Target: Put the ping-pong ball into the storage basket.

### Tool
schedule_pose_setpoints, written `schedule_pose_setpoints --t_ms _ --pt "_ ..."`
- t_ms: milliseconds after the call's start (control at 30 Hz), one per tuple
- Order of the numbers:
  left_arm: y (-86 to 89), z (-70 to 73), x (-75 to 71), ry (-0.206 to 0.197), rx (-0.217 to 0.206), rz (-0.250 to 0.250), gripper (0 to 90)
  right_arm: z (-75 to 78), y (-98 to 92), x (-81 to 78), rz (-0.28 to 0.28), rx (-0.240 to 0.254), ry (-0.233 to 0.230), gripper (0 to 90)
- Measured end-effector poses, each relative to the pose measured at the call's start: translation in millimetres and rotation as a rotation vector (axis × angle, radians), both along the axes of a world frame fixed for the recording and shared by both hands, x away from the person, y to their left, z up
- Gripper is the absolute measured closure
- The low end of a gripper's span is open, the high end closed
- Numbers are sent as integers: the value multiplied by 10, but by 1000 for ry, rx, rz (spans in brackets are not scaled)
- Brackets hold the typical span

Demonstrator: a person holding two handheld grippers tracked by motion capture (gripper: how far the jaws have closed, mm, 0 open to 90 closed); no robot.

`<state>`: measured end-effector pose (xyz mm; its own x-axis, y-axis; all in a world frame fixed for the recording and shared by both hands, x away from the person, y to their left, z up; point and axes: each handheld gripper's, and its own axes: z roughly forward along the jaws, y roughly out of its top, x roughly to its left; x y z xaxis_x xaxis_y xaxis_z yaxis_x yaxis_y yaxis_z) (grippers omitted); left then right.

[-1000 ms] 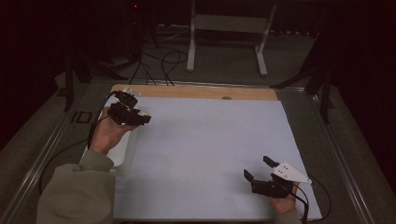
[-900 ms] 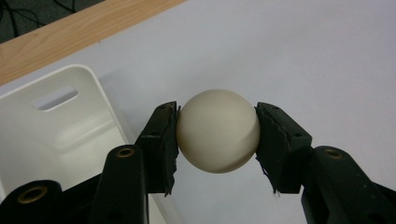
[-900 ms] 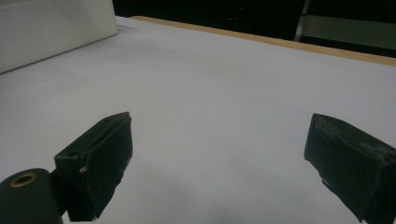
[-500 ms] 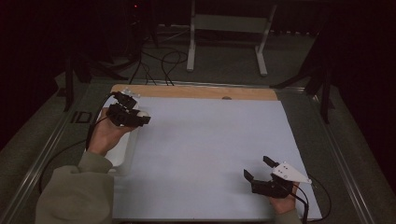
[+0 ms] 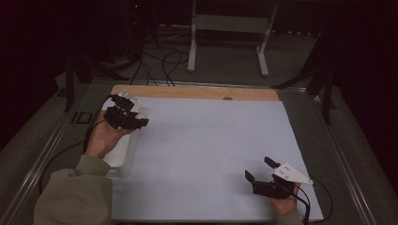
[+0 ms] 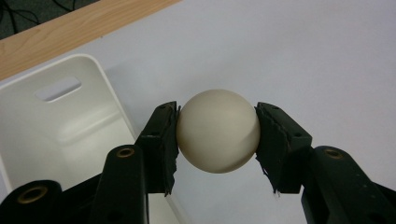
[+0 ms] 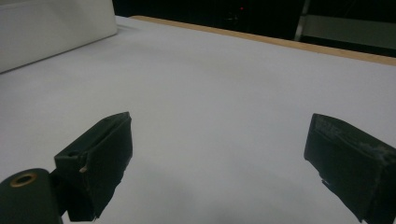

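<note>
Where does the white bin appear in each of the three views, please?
High view: white bin at the sheet's left edge, under the left hand.
Left gripper view: left side, beside the held ball.
Right gripper view: top left corner.
Shared landmark: the wooden strip.

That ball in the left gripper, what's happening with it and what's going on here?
A person is working at a table with a gripper in each hand. The left gripper is clamped on a cream ball, holding it beside the rim of a white bin. The right gripper sits open over the white table cover, holding nothing.
</note>
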<state>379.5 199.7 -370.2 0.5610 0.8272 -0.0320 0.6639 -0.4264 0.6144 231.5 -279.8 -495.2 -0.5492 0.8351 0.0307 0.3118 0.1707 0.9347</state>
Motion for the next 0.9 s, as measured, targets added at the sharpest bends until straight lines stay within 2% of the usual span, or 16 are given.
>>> schedule_pose_setpoints --t_ms 900 --pt "148 -81 -90 5 -9 23 514 -6 1 4 -1 -2 1 74"
